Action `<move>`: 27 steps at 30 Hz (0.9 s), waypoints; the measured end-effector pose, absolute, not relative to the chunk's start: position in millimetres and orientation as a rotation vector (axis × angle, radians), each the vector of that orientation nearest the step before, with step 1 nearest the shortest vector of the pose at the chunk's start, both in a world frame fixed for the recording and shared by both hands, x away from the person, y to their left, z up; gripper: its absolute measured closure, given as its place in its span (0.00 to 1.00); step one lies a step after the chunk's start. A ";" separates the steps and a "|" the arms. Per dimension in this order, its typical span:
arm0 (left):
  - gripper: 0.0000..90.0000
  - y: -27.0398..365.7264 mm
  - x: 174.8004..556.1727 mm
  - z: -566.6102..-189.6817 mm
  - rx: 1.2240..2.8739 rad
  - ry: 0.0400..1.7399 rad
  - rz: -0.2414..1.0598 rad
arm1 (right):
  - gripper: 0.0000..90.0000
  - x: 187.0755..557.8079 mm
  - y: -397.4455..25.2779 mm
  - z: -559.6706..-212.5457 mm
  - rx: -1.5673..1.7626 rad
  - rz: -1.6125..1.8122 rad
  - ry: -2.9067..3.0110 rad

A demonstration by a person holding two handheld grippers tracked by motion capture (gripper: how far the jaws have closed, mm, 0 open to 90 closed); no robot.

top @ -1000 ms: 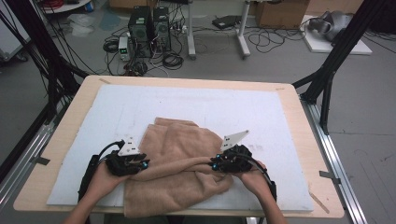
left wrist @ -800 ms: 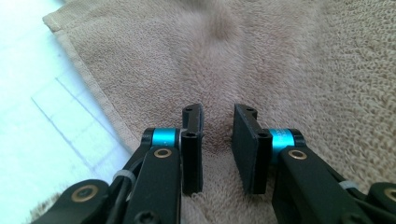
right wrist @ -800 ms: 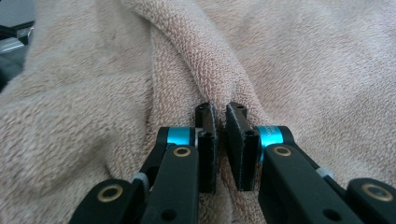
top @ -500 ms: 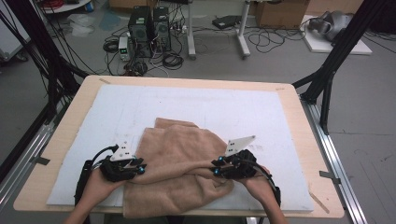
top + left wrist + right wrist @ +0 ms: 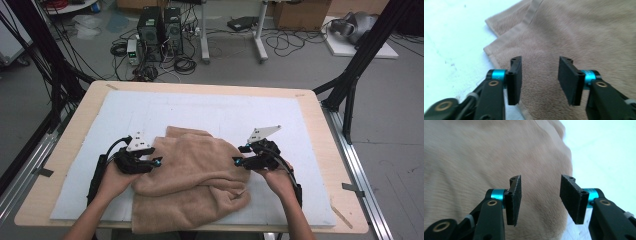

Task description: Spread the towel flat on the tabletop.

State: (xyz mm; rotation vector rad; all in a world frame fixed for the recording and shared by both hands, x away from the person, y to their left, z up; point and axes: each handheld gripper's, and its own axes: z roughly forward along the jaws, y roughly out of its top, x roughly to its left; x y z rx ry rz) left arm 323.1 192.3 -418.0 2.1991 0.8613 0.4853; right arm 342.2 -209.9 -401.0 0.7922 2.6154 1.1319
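High view: a tan towel (image 5: 192, 182) lies crumpled on the white mat (image 5: 225, 112) near the table's (image 5: 65, 135) front edge, overhanging the mat. Left tongs (image 5: 156, 162) and right tongs (image 5: 235, 161) flank it, both open, empty. Bare mat extends behind. Towel long axis is indeterminate.

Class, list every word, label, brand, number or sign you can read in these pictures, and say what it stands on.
None can be read.
Towel: plain tan, no tag or print showing.
Left tongs and right tongs: black pads, no markings.
Computer towers on the floor: any labels too small to read.
Cardboard box: no legible print.
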 end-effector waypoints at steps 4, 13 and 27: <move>0.54 194.1 331.4 -424.6 2.225 0.914 0.457 | 0.55 348.4 -218.1 -421.8 0.892 1.082 2.618; 0.72 193.4 336.4 -432.3 2.255 0.911 0.338 | 0.82 352.3 -211.3 -430.7 0.859 1.048 2.696; 0.94 195.4 329.4 -418.6 2.200 0.892 0.426 | 0.91 349.3 -212.3 -407.6 0.762 1.140 2.731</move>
